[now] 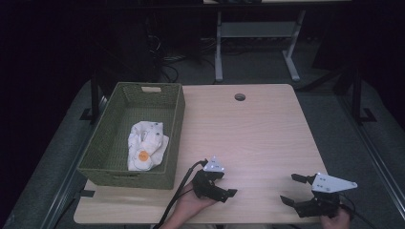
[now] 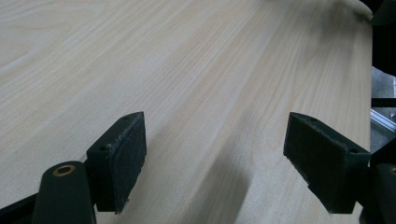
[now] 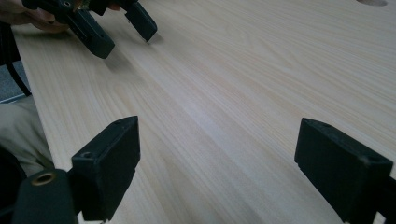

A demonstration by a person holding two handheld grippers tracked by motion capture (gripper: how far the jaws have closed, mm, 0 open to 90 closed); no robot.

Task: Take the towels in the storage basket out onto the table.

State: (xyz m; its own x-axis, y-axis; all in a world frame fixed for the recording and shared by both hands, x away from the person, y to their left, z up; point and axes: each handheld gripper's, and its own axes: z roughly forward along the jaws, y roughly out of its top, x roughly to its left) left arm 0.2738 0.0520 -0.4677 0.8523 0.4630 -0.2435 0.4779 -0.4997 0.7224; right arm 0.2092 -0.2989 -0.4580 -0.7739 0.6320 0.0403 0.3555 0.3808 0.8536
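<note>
Looks like the end of a tidy-up, or close to it. White cloth (image 1: 147,145) with an orange round patch lies bundled inside the green woven basket (image 1: 177,119), toward its near right part, resting on the bottom. Basket sits on the left part of the desk (image 1: 258,133). No other loose items visible on the desk top, just a small round hole near the far edge.

Left tongs (image 1: 224,183) rest low at the near edge of the desk, just right of the basket's near corner, jaws spread wide, nothing between them; the left gripper view has bare wood between the pads (image 2: 125,158). Right tongs (image 1: 292,188) sit at the near right corner, well apart from the basket, jaws also wide open and empty, bare wood between them in the right gripper view.

Judgement: cloth in basket counts as done, both tongs free and parked. Nothing left to pick up as far as visible. If more remains, it would be straightening the cloth in the basket.
</note>
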